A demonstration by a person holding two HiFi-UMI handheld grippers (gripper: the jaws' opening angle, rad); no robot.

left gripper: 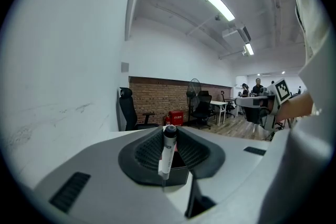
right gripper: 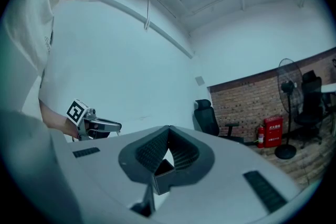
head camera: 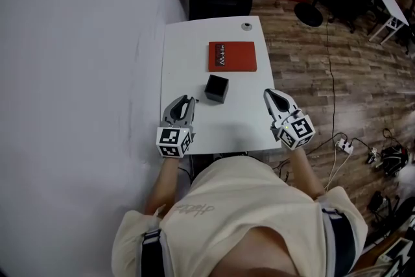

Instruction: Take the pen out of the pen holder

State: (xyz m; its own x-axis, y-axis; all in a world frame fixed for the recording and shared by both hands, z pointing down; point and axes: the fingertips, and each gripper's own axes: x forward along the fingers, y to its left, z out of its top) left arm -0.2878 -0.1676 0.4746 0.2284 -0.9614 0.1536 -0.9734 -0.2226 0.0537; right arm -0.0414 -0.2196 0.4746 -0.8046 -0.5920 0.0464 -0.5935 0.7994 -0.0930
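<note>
white table (head camera: pixel 175 42), head view: a black pen holder (head camera: pixel 216 88) is seen standing mid-table, just near of a red book (head camera: pixel 232 56). the left gripper (head camera: pixel 187 101) is held just near-left of the holder, apart from it. the right gripper (head camera: pixel 270 96) is held well to the holder's right, over the table's edge. no pen can be made out from here.
left gripper view: the jaws are clenched on a white pen (left gripper: pixel 167 152) with a dark cap, held roughly upright. its tip is seen in front of the holder's wall, not inside the holder.
right gripper view: the jaws are closed tip to tip with nothing gripped. the holder is seen beyond them, through the gap lower down.
progress: the pen is judged to be clear of the holder already, so the removal itself looks done. only setting the pen down, if that is wanted, is left.
</note>
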